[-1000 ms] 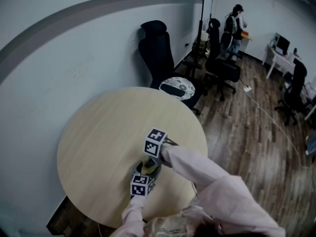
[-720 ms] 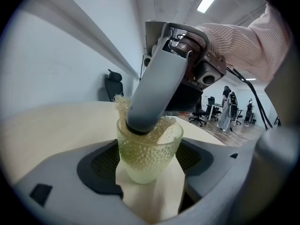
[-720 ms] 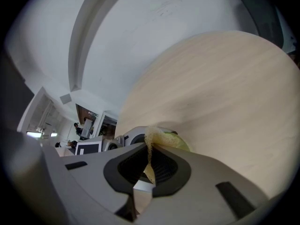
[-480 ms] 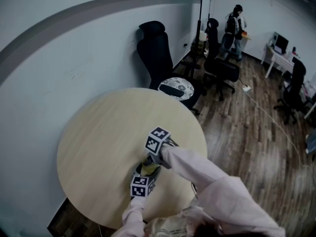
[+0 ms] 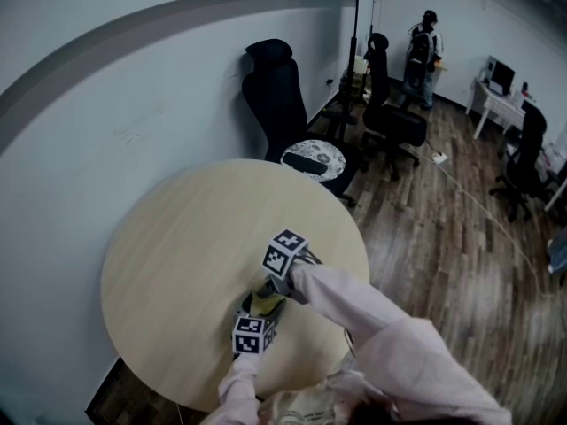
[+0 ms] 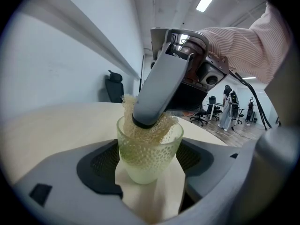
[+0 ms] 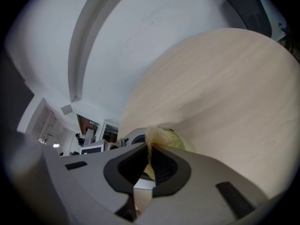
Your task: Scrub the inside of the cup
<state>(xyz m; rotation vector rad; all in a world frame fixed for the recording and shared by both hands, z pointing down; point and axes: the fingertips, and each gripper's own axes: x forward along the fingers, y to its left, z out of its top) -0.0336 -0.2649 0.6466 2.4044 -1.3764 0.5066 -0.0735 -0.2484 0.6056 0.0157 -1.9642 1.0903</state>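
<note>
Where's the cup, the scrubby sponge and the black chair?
cup (image 6: 149,165): left gripper view, its lower glass wall.
scrubby sponge (image 6: 162,123): left gripper view, mesh at the cup's rim.
black chair (image 5: 276,100): head view, its backrest.

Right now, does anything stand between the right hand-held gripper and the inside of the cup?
Nothing visible does. The right hand-held gripper pushes its mesh scrubber down into the cup, which the left hand-held gripper holds.

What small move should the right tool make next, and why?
Probably roll the right tool so the mesh scrubber wipes around the inner wall of the cup. The scrubber, pinched in that tool, already sits inside the cup with some bunched above the rim, and the left tool grips the cup upright.
</note>
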